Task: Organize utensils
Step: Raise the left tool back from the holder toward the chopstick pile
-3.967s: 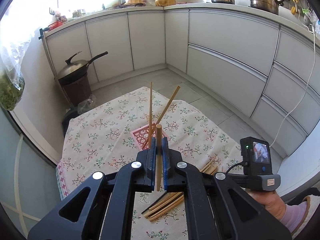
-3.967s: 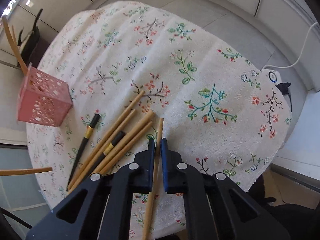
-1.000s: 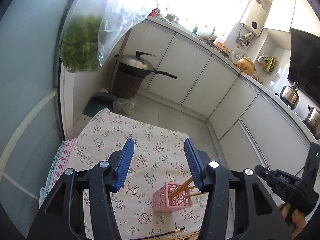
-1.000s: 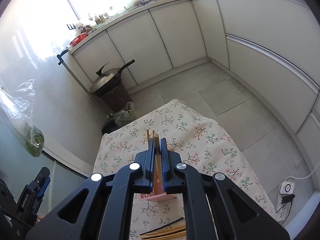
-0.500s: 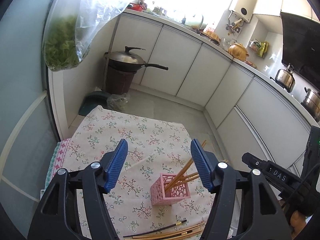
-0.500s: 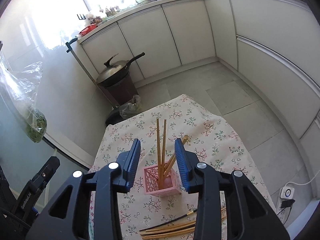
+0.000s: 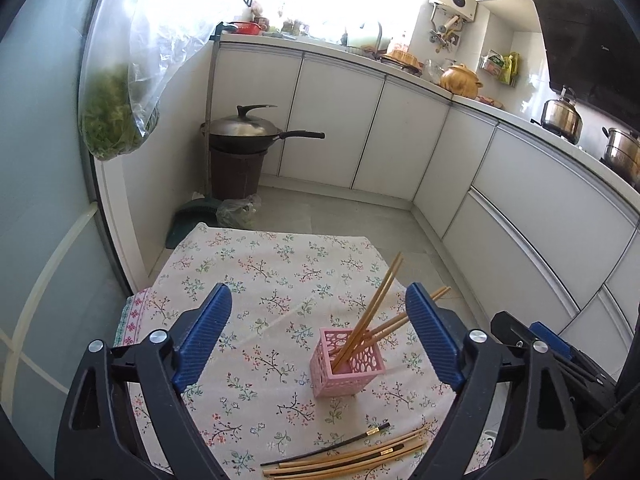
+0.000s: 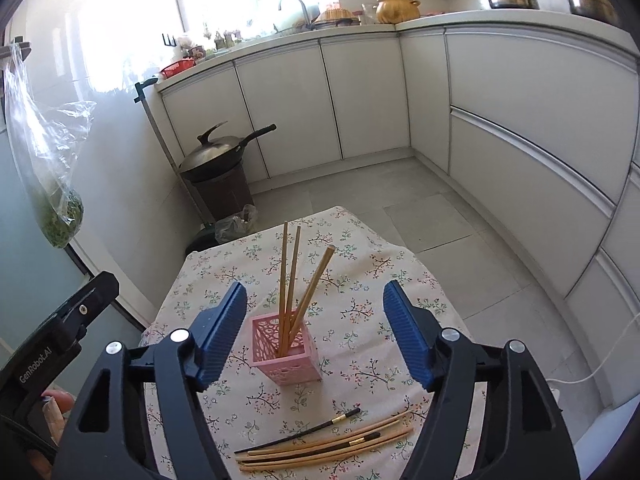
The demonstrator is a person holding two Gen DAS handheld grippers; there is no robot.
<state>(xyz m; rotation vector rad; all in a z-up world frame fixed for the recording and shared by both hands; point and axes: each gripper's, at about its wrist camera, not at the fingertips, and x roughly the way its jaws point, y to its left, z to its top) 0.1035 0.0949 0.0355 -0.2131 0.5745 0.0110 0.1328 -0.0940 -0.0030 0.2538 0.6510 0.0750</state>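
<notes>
Right tool point(image 8: 312, 330) opening, chopstick point(image 8: 310, 290) released into holder point(image 8: 286, 354).

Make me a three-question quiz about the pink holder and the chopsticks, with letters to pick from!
1. Where is the pink holder?
A. On the floor
B. On the flowered tablecloth
C. On the counter

2. How many chopsticks stand in the pink holder?
A. Three
B. One
C. Seven

3. What is the right tool doing?
A. Squeezing a chopstick
B. Gripping the holder
C. Holding nothing, its jaws apart

Answers:
1. B: the holder stands on the flowered cloth that covers the table.
2. A: the right wrist view shows three light wooden sticks rising from it, two nearly upright and one leaning.
3. C: its blue pads stand wide on either side of the holder, opening, with nothing pressed between them. More loose chopsticks lie flat on the cloth nearer the camera.
</notes>
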